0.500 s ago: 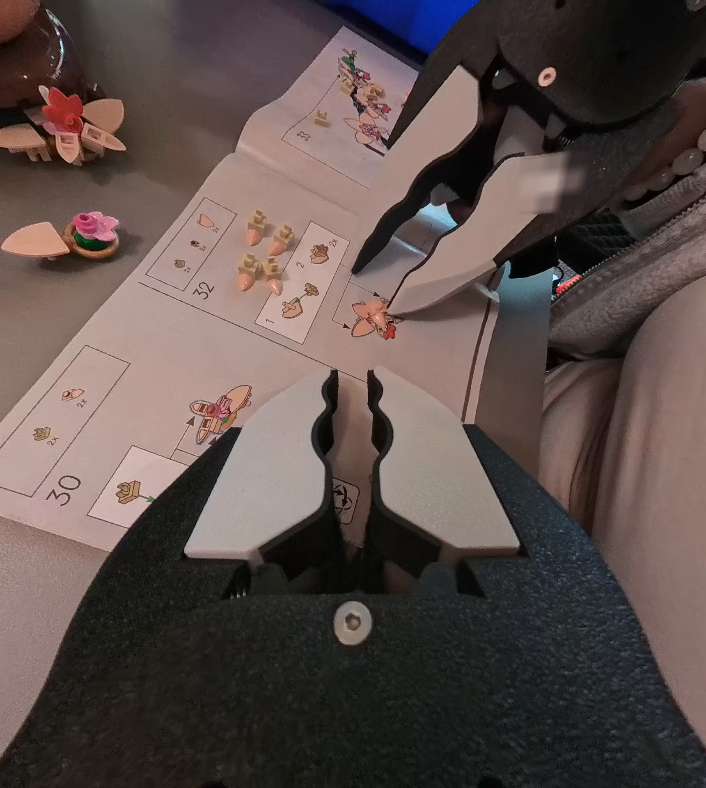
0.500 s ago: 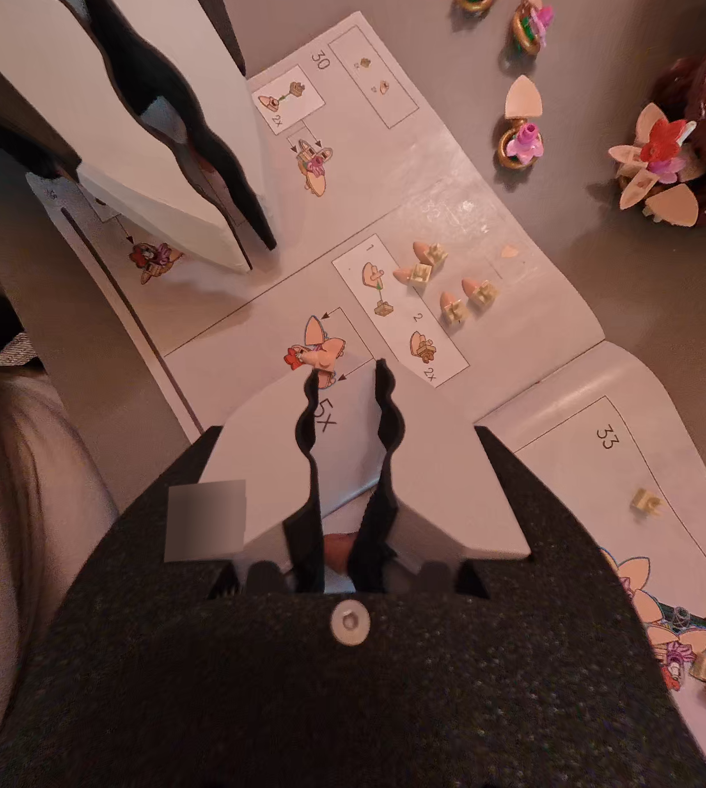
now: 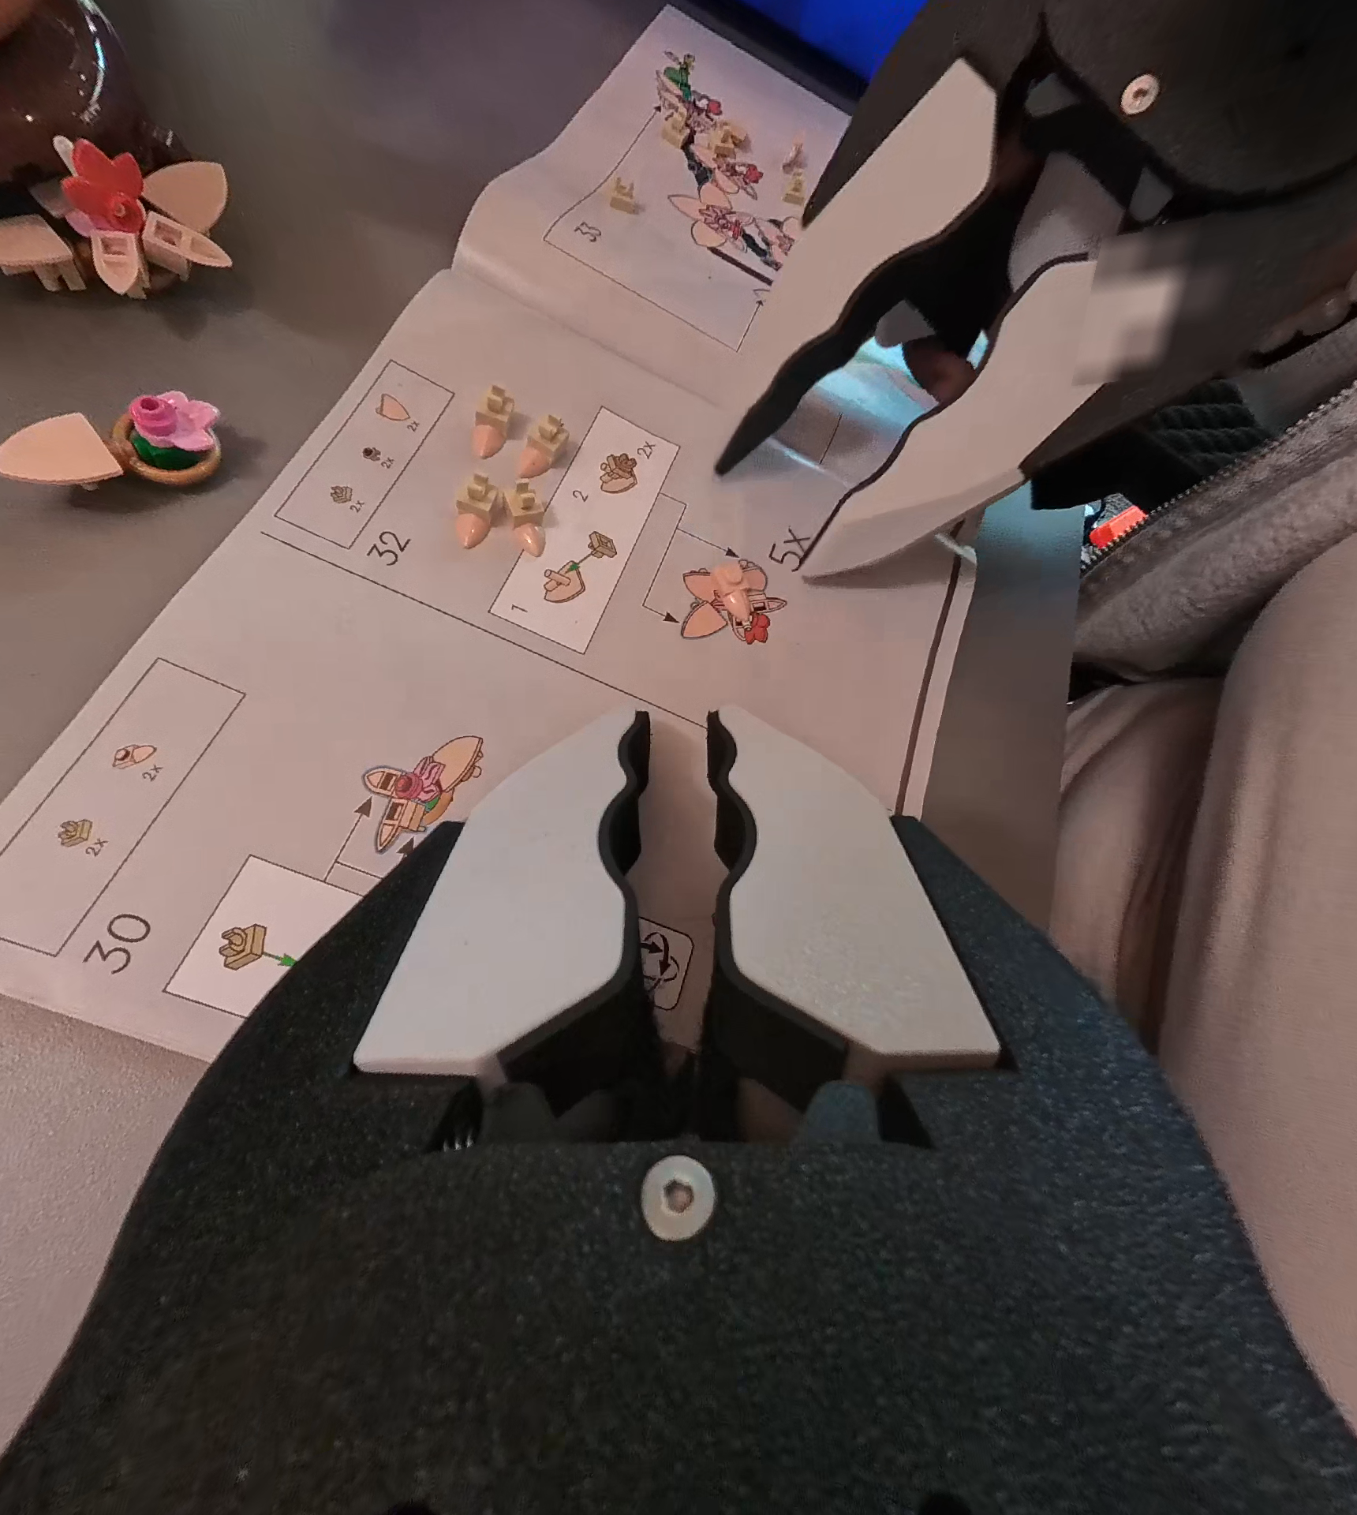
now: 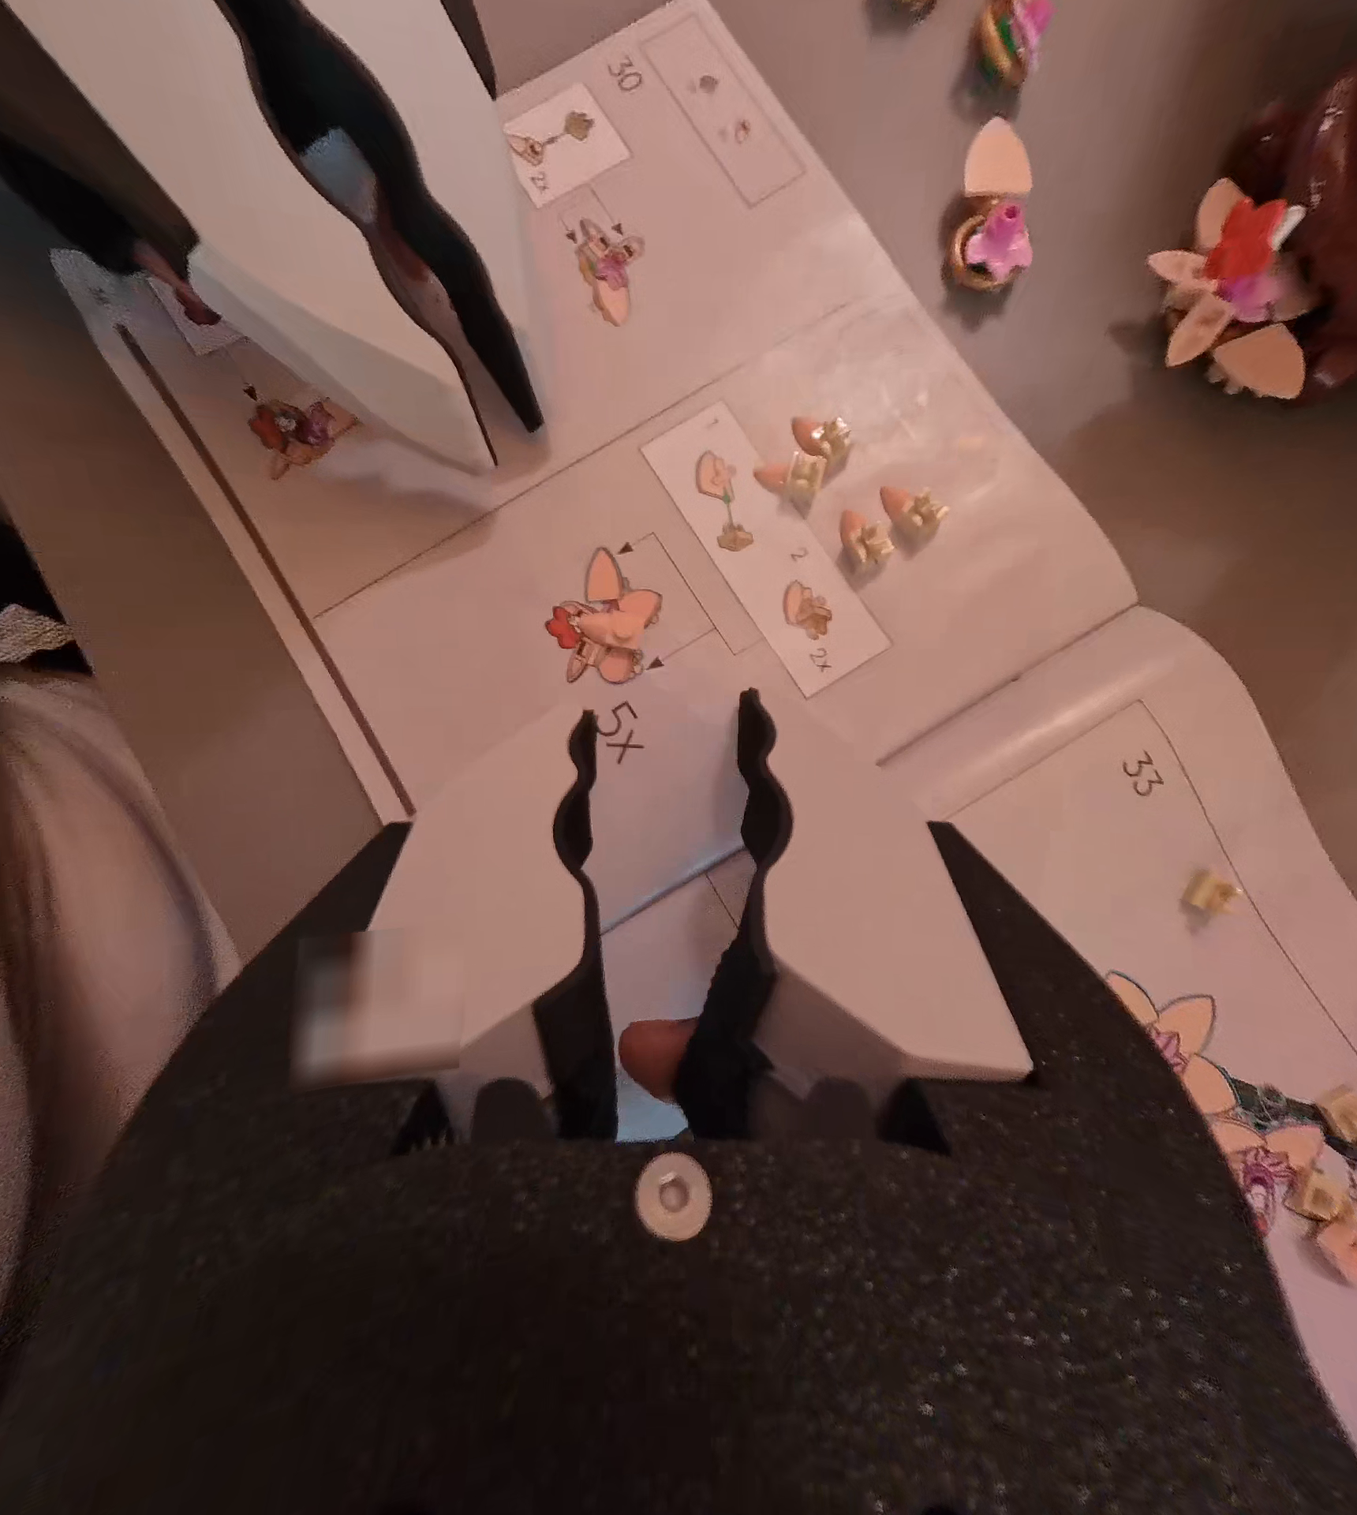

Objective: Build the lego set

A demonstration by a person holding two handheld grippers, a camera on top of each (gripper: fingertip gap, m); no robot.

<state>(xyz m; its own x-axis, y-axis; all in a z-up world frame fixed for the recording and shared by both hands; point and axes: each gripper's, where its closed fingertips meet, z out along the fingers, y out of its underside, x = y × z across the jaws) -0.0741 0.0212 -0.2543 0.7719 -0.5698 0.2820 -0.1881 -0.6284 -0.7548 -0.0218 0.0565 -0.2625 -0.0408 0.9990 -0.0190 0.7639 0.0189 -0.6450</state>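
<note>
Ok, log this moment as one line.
left gripper: open, empty, over instruction booklet | right gripper: open, empty | nearest: peach petal piece on booklet

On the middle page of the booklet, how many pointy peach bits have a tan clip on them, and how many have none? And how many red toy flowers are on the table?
Peach bits with a tan clip: 4
Peach bit with no clip: 1
Red toy flower: 1
Total: 6
</note>
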